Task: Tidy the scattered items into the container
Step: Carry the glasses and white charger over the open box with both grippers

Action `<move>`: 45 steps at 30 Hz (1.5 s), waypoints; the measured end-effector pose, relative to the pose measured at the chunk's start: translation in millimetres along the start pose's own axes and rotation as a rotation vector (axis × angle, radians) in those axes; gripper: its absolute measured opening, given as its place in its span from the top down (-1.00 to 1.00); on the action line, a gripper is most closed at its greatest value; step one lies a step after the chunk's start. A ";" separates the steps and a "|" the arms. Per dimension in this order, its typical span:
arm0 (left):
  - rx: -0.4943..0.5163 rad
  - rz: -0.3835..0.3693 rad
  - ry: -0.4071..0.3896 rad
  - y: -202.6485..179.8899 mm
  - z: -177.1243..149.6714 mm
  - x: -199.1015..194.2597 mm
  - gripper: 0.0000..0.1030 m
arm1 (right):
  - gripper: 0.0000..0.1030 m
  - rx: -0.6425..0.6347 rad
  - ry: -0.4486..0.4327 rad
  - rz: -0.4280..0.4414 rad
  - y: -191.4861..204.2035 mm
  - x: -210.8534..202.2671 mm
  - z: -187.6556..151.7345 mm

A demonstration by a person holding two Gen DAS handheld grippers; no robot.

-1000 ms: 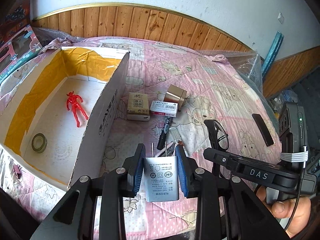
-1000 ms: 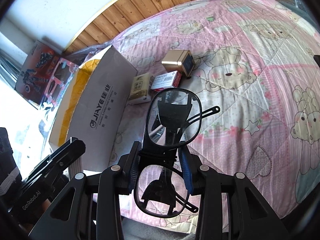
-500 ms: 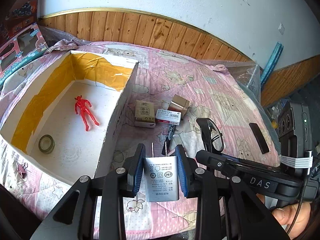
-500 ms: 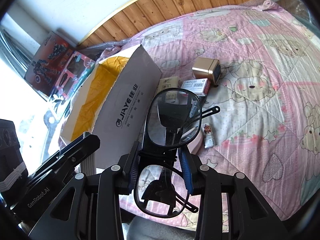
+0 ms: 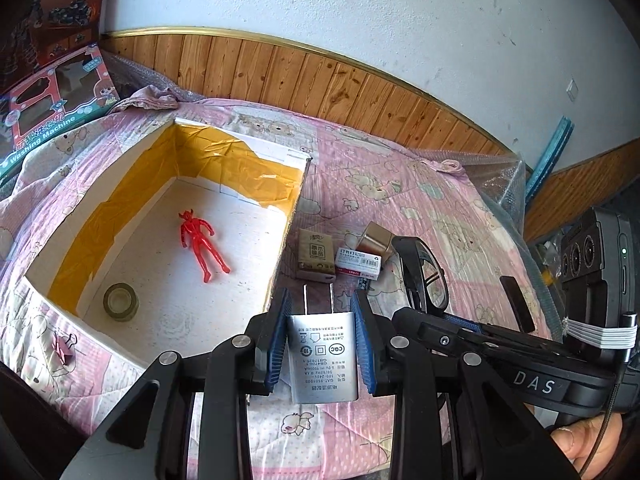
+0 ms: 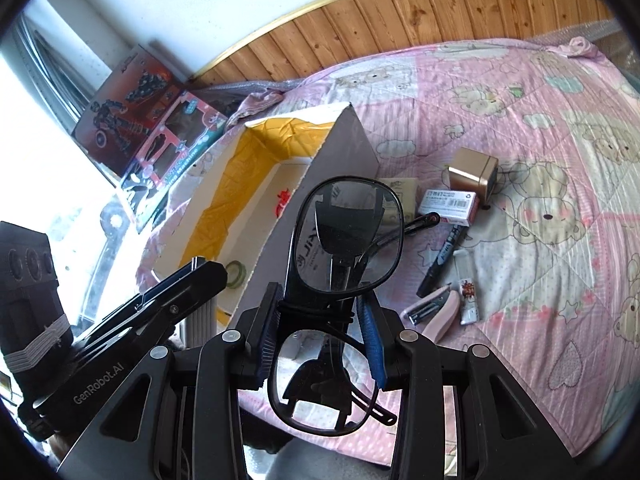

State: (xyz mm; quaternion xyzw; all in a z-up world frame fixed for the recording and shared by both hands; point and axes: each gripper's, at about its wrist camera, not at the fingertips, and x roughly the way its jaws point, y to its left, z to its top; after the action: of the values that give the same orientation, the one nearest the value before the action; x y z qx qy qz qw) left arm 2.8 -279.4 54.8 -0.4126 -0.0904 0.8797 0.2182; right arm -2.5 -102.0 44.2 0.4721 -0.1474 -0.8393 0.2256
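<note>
Two handheld grippers carry items toward an open white cardboard box (image 5: 120, 216) lined with yellow tape, sitting on a pink bear-print quilt (image 5: 400, 184).

The box holds a red plastic toy figure (image 5: 202, 244) and a roll of clear tape (image 5: 121, 302). The left gripper (image 5: 322, 340) is clamped on a silver two-prong wall charger (image 5: 323, 354), raised above the quilt just beside the box's near wall. The right gripper (image 6: 322, 344) grips folded black-framed eyeglasses (image 6: 344, 236), also not yet over the box. On the quilt near the box wall lie a tan tissue packet (image 5: 316, 256), a white staples box (image 5: 359, 263), a gold metal cube (image 6: 474, 174), a black marker pen (image 6: 442, 260), a pink stapler (image 6: 434, 312) and a small white tube (image 6: 467, 300). Judging by this, two items are stowed, two are in transit, and at least six remain.
</note>
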 end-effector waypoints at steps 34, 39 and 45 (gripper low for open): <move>-0.087 0.111 -0.022 76.8 32.1 -1.9 0.38 | 0.24 -0.302 0.027 0.012 93.8 30.3 73.5; -0.100 0.116 -0.010 84.3 32.9 4.5 0.38 | 0.24 -0.332 0.053 0.005 96.2 42.0 88.5; -0.108 0.109 0.008 88.2 32.6 14.0 0.38 | 0.24 -0.354 0.098 0.005 96.6 62.2 103.2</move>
State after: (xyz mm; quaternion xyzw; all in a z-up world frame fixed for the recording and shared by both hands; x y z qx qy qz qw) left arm -57.4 -350.6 36.3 -0.4316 -0.1142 0.8825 0.1479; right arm -96.2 -213.3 96.2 0.4651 0.0129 -0.8276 0.3140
